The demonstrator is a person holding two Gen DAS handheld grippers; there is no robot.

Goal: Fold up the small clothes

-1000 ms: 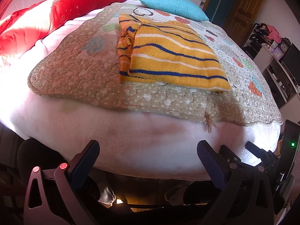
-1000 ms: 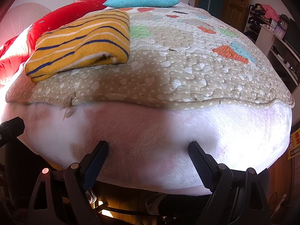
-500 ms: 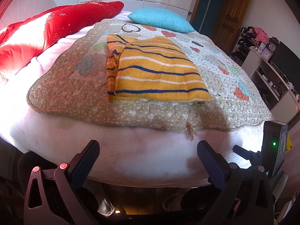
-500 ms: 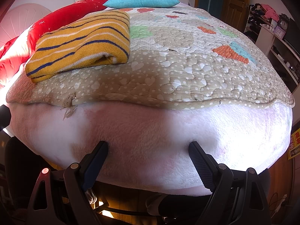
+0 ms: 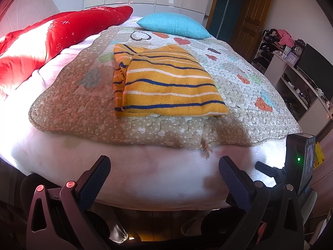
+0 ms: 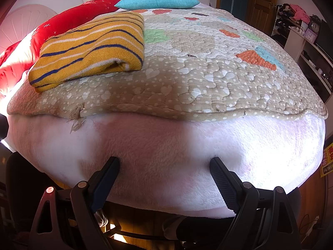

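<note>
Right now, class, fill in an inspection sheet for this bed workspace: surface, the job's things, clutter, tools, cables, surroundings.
Surface: quilted heart-print bedspread over a pale fleece blanket; frayed tassel at the quilt's near edge.
Job's things: yellow striped sweater, folded, lying flat on the quilt.
Clutter: red duvet and blue pillow at the far side.
Tools: left tool and right tool both open, empty, low at the bed's near edge, apart from the sweater.
Cables: white cord on the floor at lower right.
Surroundings: wooden door, shelving with clocks and clothes.
</note>
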